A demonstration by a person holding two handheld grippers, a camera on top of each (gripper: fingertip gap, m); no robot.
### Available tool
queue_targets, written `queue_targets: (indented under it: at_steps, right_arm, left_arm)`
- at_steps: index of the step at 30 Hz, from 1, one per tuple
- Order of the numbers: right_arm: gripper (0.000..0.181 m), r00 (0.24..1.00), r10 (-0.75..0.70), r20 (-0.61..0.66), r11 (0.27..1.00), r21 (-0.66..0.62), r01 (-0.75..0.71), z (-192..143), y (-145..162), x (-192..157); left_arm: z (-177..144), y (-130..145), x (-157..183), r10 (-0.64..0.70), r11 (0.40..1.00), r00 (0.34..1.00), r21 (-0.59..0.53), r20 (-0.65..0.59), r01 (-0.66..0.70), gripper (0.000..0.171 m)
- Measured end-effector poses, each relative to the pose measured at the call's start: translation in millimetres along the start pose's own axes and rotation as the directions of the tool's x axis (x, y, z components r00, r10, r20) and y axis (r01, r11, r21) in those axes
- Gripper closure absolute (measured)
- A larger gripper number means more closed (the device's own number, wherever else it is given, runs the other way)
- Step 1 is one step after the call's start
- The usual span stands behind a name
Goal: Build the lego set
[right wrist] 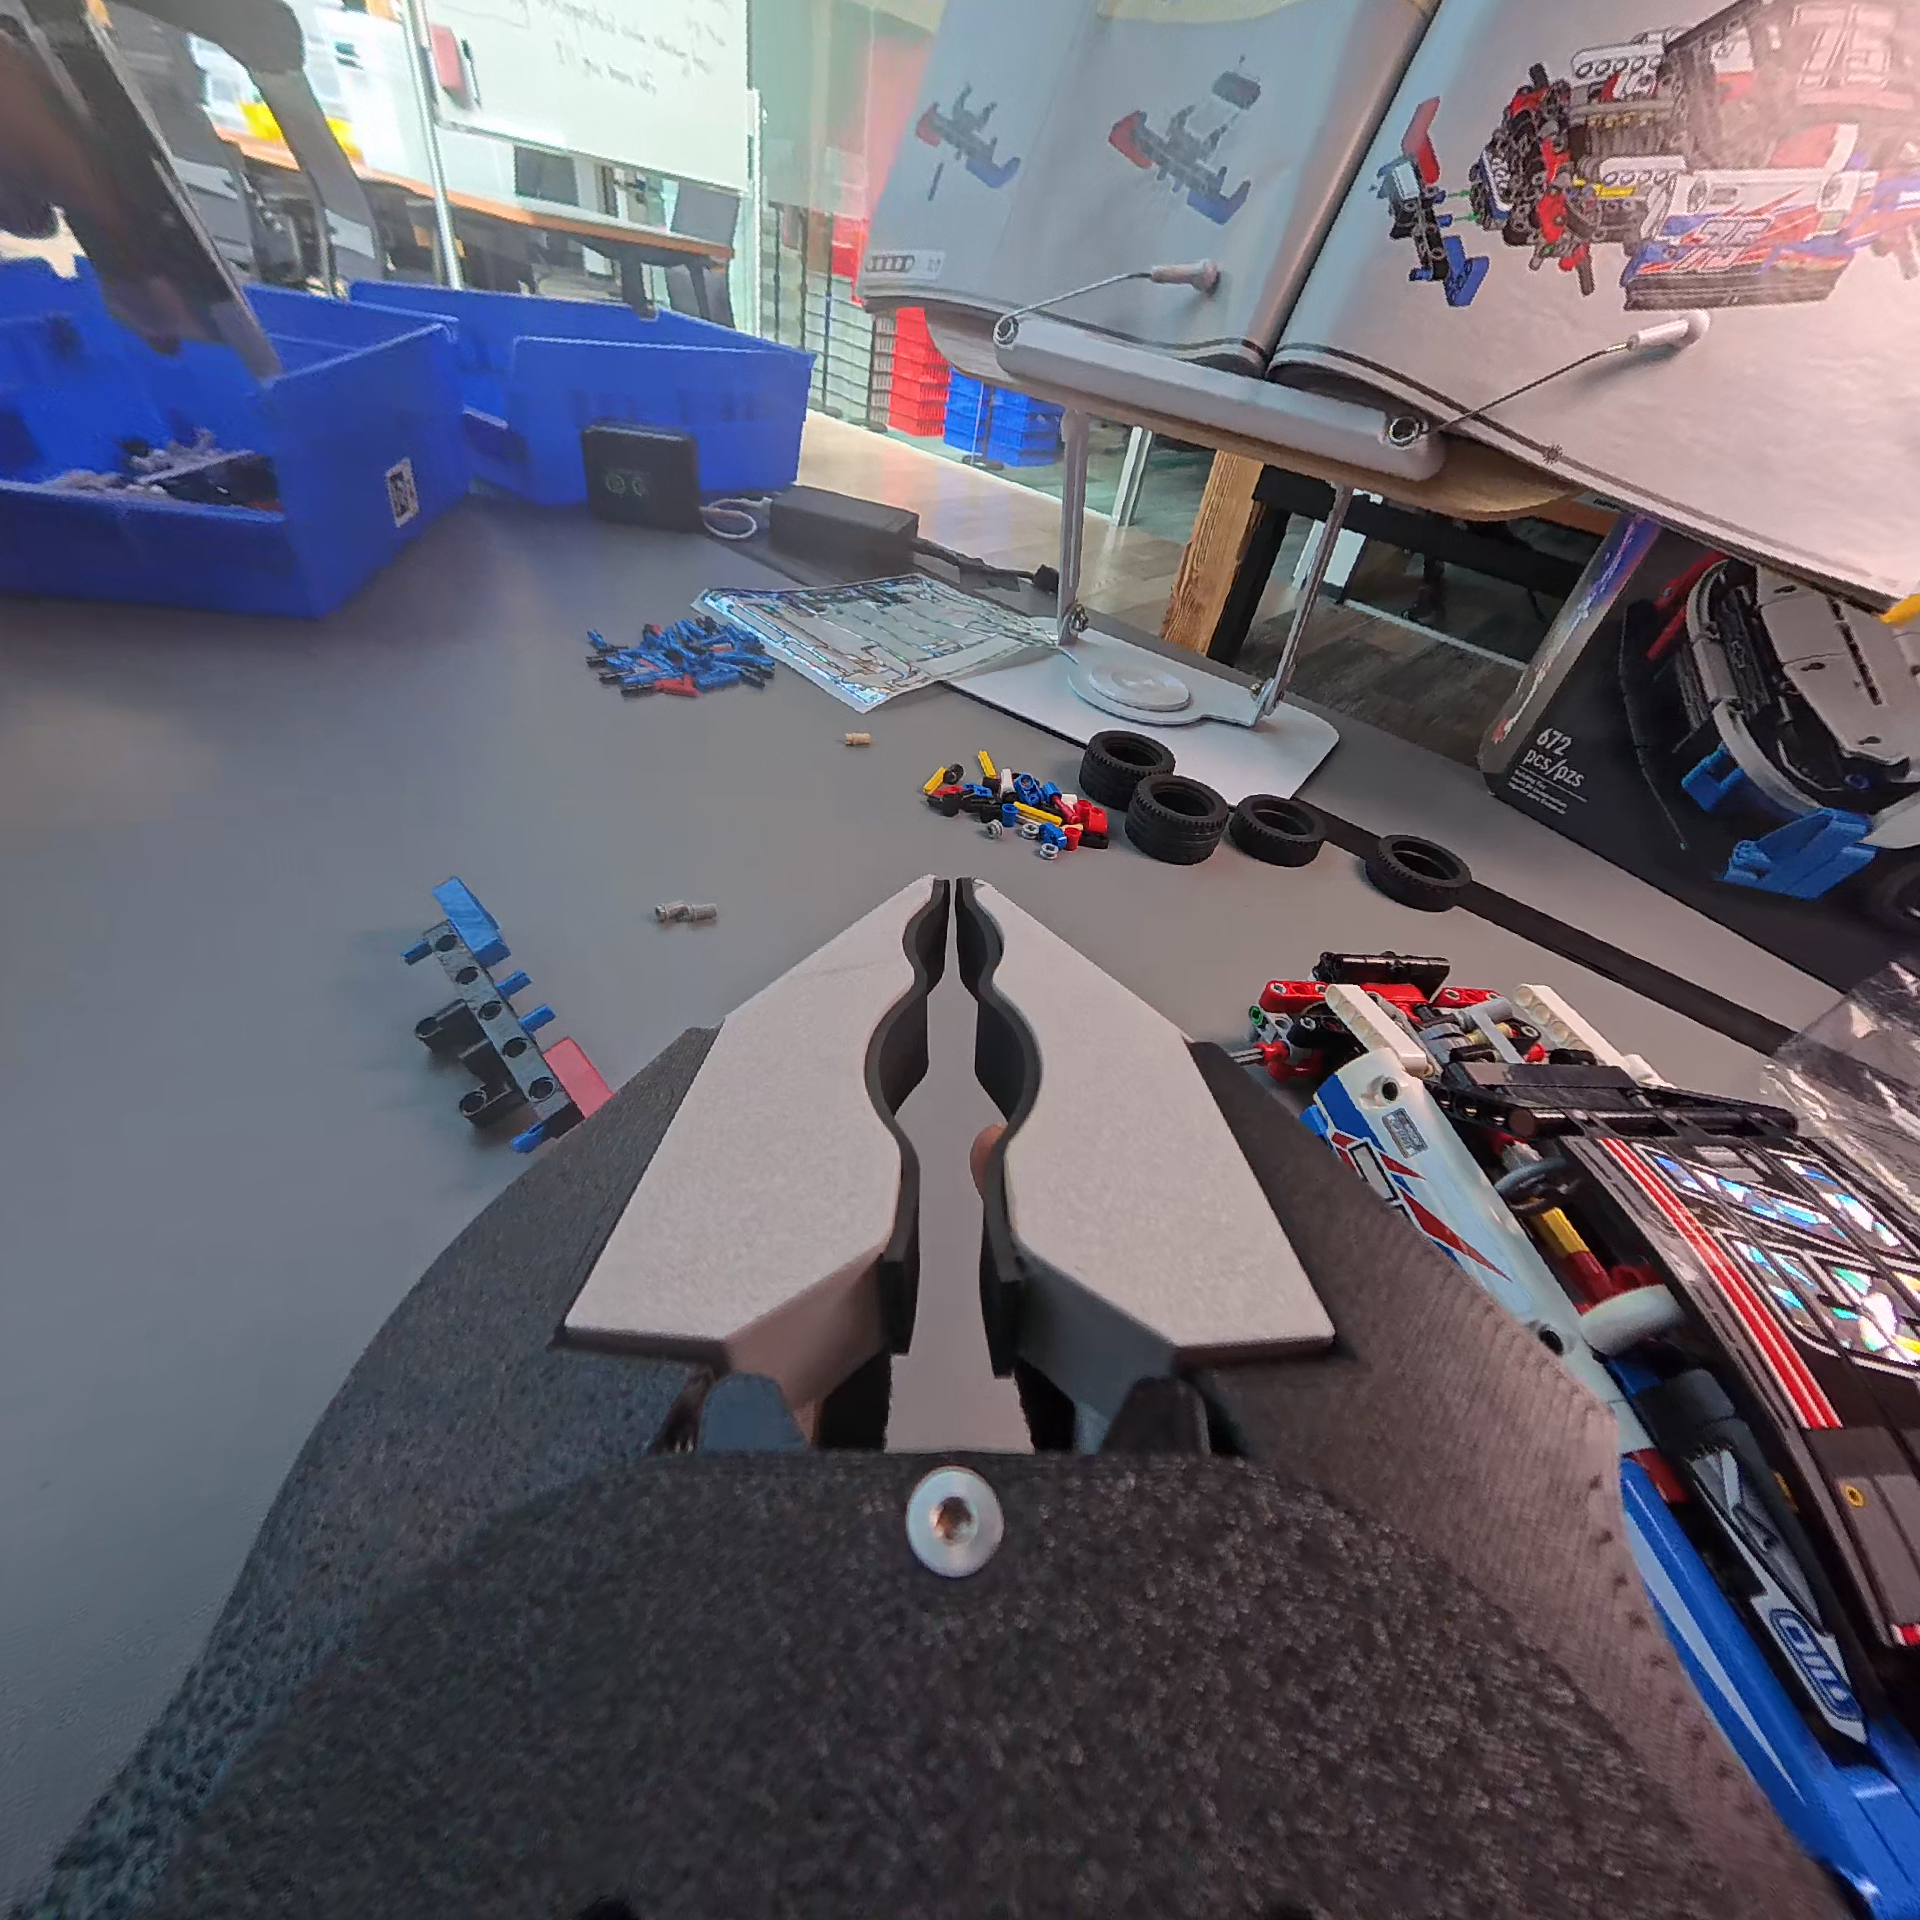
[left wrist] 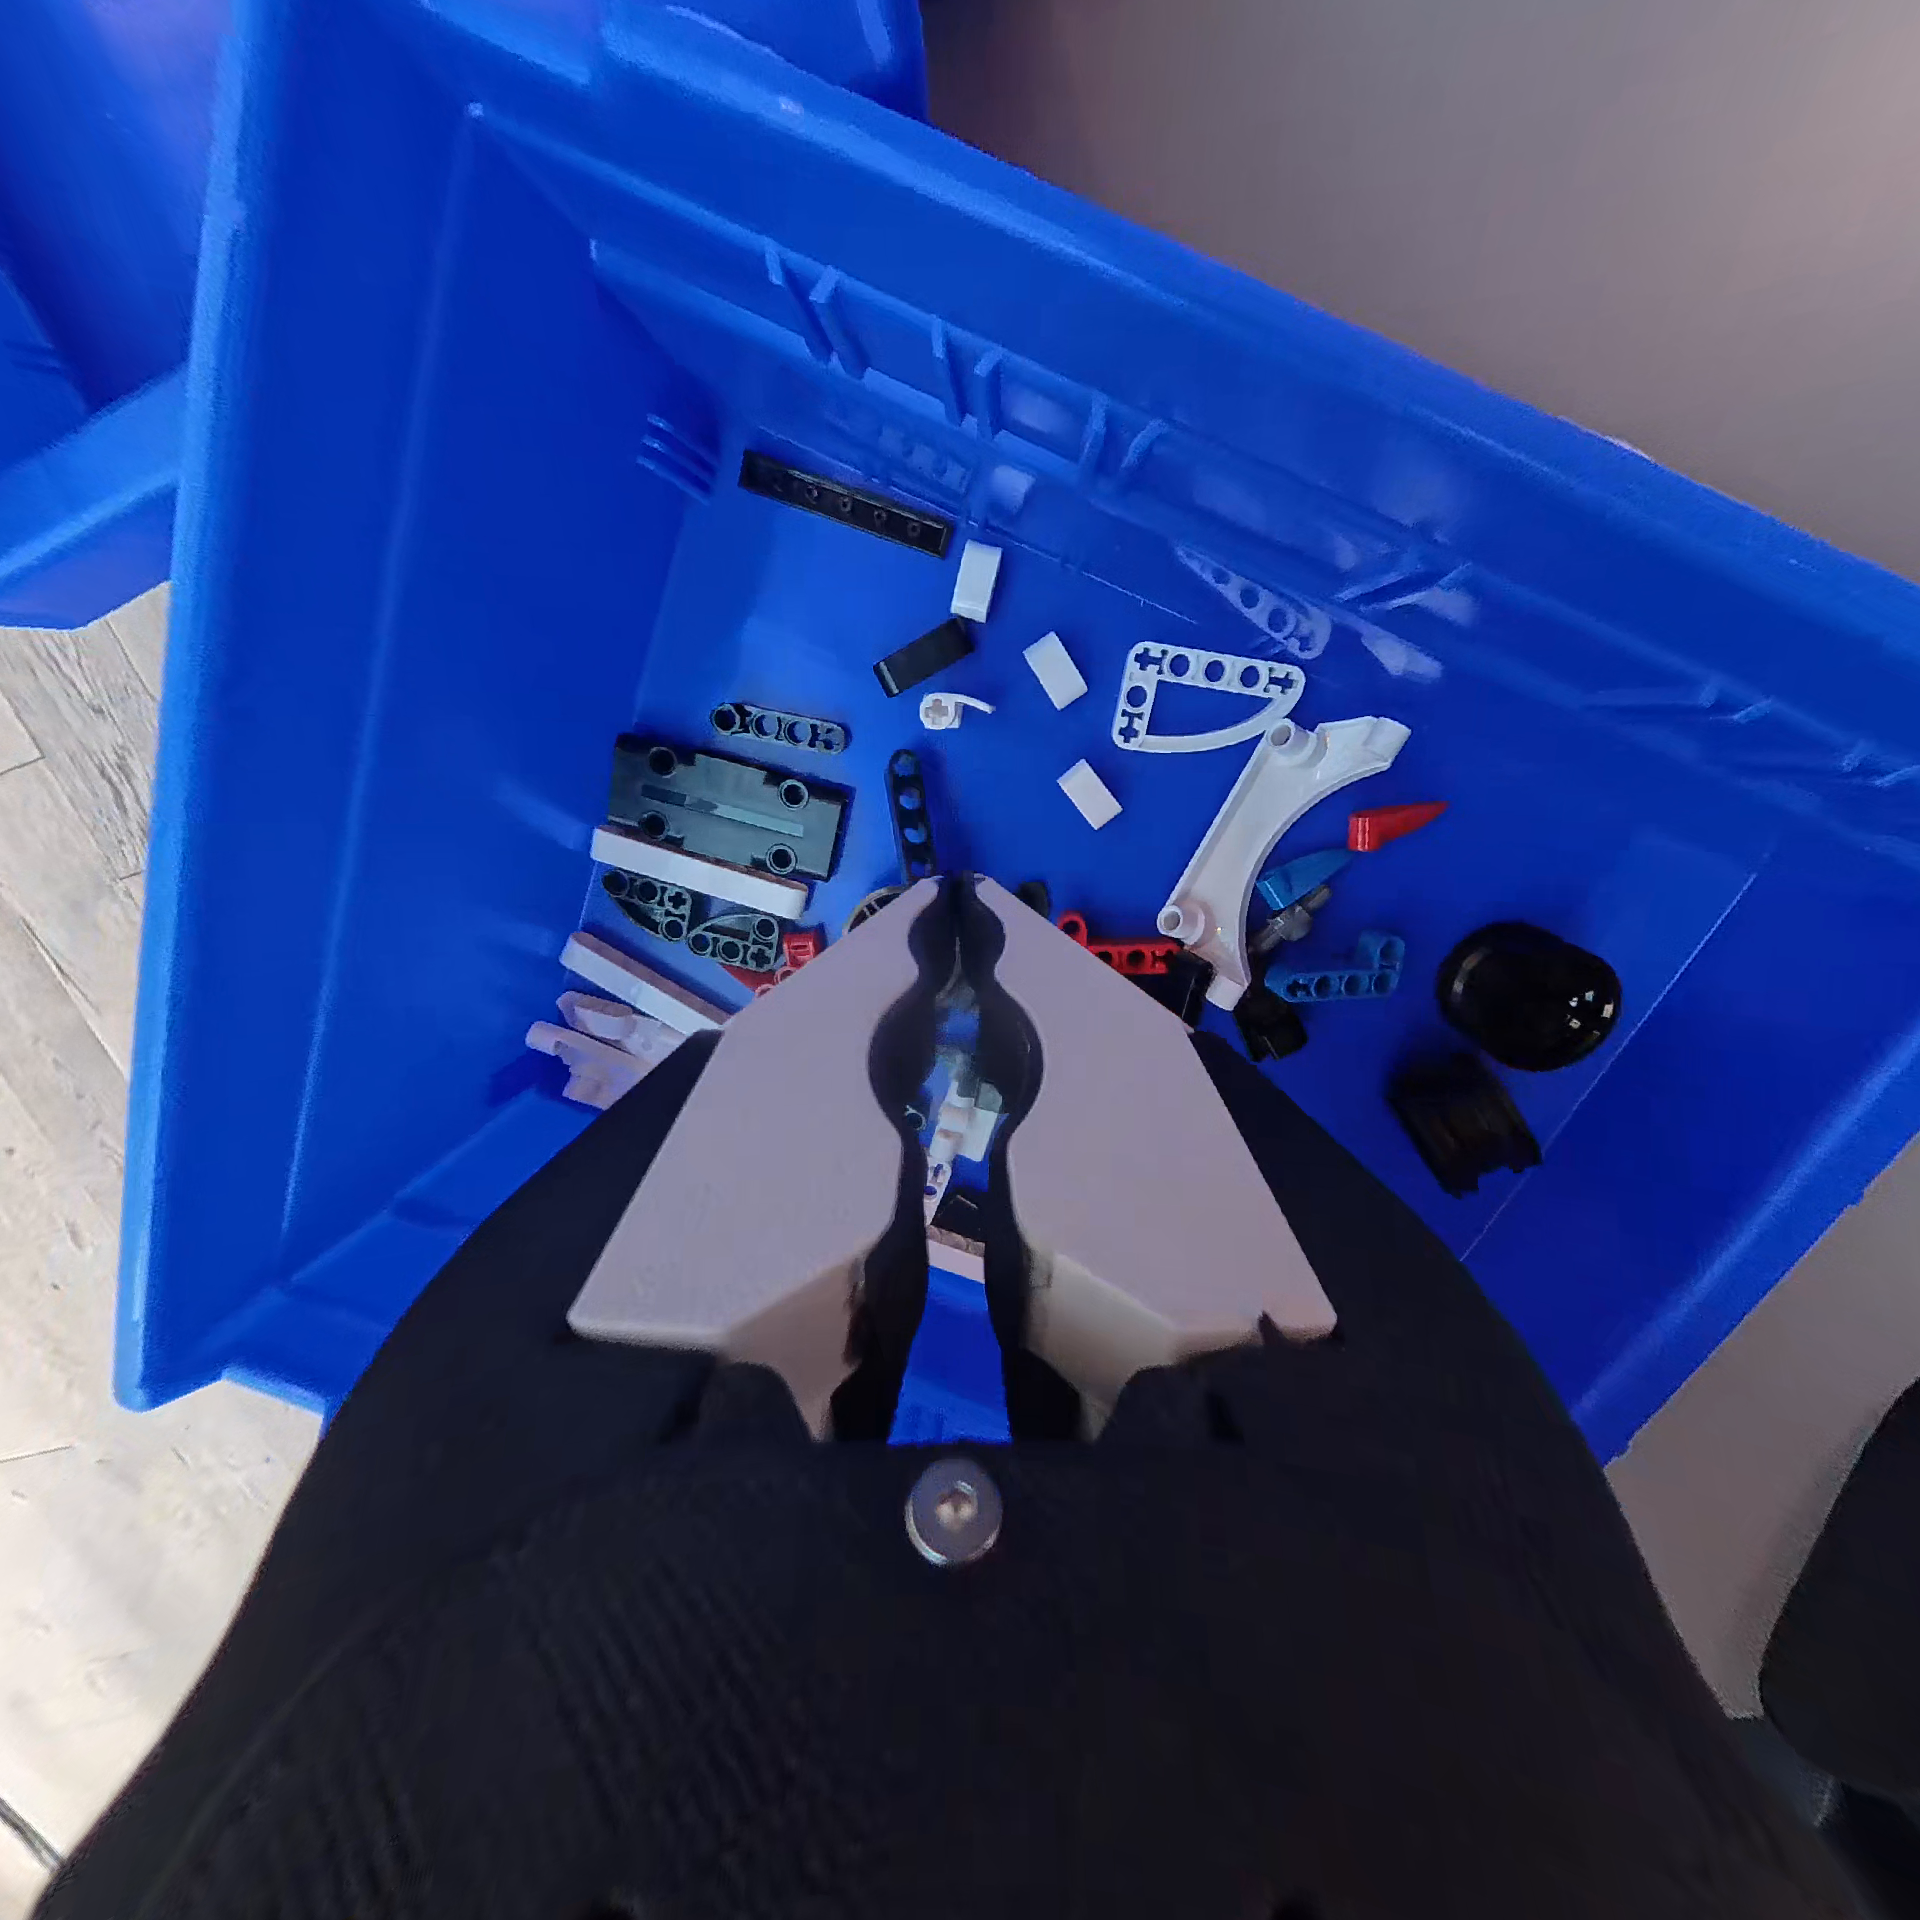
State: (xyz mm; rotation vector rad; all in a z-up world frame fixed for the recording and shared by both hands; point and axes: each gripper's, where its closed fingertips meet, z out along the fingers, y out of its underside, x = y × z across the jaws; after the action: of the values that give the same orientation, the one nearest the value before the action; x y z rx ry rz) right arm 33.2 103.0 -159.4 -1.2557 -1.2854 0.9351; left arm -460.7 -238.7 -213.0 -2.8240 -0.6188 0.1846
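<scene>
Black hand-held gripper [left wrist: 954, 883] — grey fingers

The left gripper [left wrist: 954, 883], tips together, hangs over loose pieces in a blue bin [left wrist: 436, 727].

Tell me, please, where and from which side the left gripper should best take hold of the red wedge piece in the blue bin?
Probably the red wedge piece is best taken at its thick, blocky end, from above, with the fingers across its width. It lies flat on the blue bin floor, apart from its neighbours, and its other end tapers to a point that would slip. The left gripper is shut and would need to open first.
</scene>
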Motion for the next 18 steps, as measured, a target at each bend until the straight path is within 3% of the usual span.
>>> queue_targets:
  at_steps: [7,10,12,15,18]
  right_arm:
    - [0.181,1.0,-0.005,-0.001,1.0,-0.004,0.005,-0.1,0.7,-0.2]
    - [0.181,1.0,-0.005,-0.002,1.0,-0.01,0.005,0.5,2.1,0.0]
    - [0.181,1.0,-0.005,-0.003,1.0,-0.014,0.005,1.0,3.5,0.1]
    - [0.181,1.0,-0.003,-0.006,1.0,-0.02,0.003,1.5,5.0,1.0]
    - [0.181,1.0,0.004,-0.01,1.0,-0.023,-0.004,1.7,6.4,2.5]
  left_arm:
    - [17.3,4.6,0.6,0.06,0.998,0.997,-0.02,0.041,-0.059,0.171]
    - [27.3,5.3,-7.8,0.055,0.998,0.995,-0.033,0.079,-0.053,0.151]
    - [34.5,4.7,-12.7,0.022,0.999,0.997,-0.032,0.08,-0.02,0.148]
    - [44.4,6.9,-18.1,-0.01,0.999,0.997,-0.046,0.072,0.014,0.149]
    - [45.0,6.0,-20.9,-0.029,0.999,0.997,-0.044,0.073,0.032,0.168]
